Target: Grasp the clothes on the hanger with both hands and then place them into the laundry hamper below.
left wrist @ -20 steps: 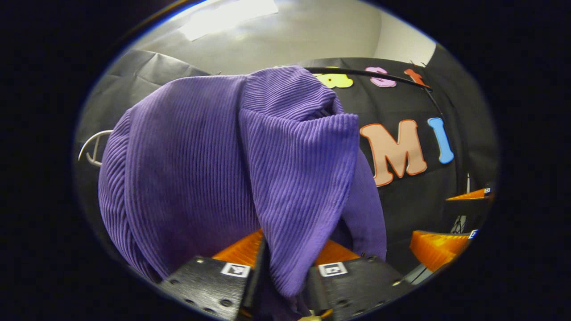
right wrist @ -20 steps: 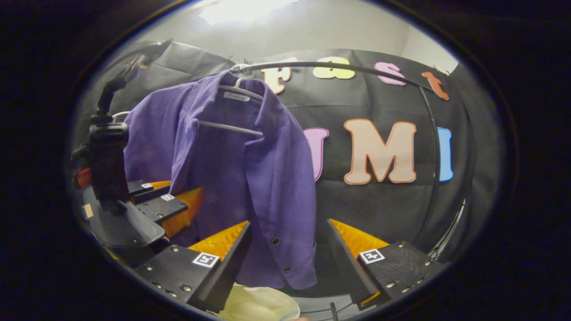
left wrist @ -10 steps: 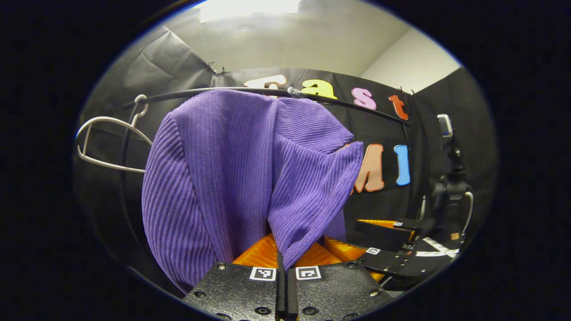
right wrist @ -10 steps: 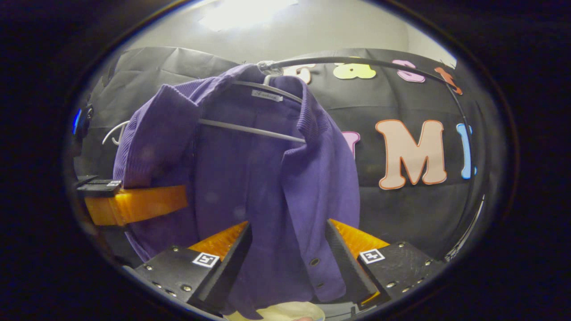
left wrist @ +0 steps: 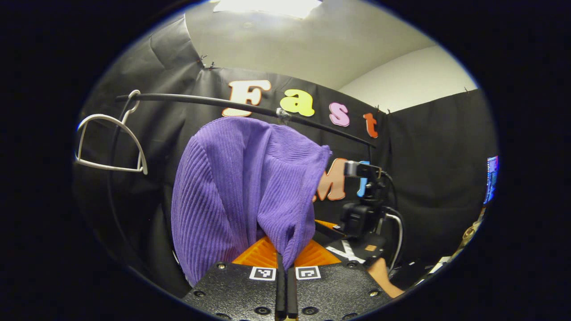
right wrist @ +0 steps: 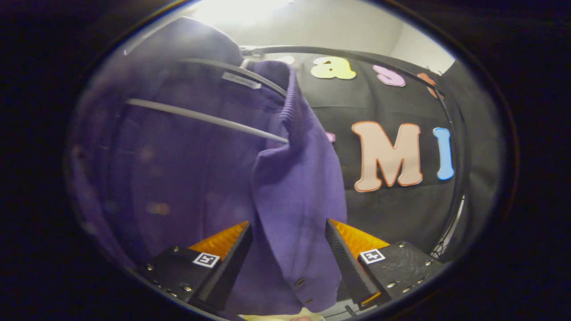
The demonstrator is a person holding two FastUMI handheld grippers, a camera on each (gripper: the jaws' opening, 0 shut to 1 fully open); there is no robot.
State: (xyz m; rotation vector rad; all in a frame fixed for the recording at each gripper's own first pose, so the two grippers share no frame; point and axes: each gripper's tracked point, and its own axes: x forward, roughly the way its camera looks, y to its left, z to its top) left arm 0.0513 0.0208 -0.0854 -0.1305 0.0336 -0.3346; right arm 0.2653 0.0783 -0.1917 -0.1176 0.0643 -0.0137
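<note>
the black rail (left wrist: 200,100) curves across the top of the booth and carries everything that hangs. an empty white hanger (left wrist: 109,145) dangles from it at about 10 o'clock in the left gripper view, clear of the work.

the purple jacket (left wrist: 243,191) is the biggest thing in both views. in the right gripper view it hangs on its own hanger (right wrist: 203,117), whose crossbar runs inside the open front from 9 o'clock toward the centre, with the collar up at 12 o'clock by the rail. it hangs this way so both claws can take it from below and from the side before it comes off.

the left claw (left wrist: 282,263) is fully closed, fingers pressed together on a fold of ribbed cloth that rises from 6 o'clock to the centre of its view. that pinch looks meant to secure one side of the garment first.

the right claw (right wrist: 289,243) is wide open, holding nothing. the jacket's buttoned front edge (right wrist: 299,214) drops straight down between its fingers, from the centre to 6 o'clock, seemingly apart from both of them. my judgement is that closing here would catch the placket.

in the left gripper view the other claw's body sits at 4 o'clock with a hand (left wrist: 382,276) beneath it.

a pale sliver at 6 o'clock in the right gripper view may be the hamper; i cannot tell.
</note>
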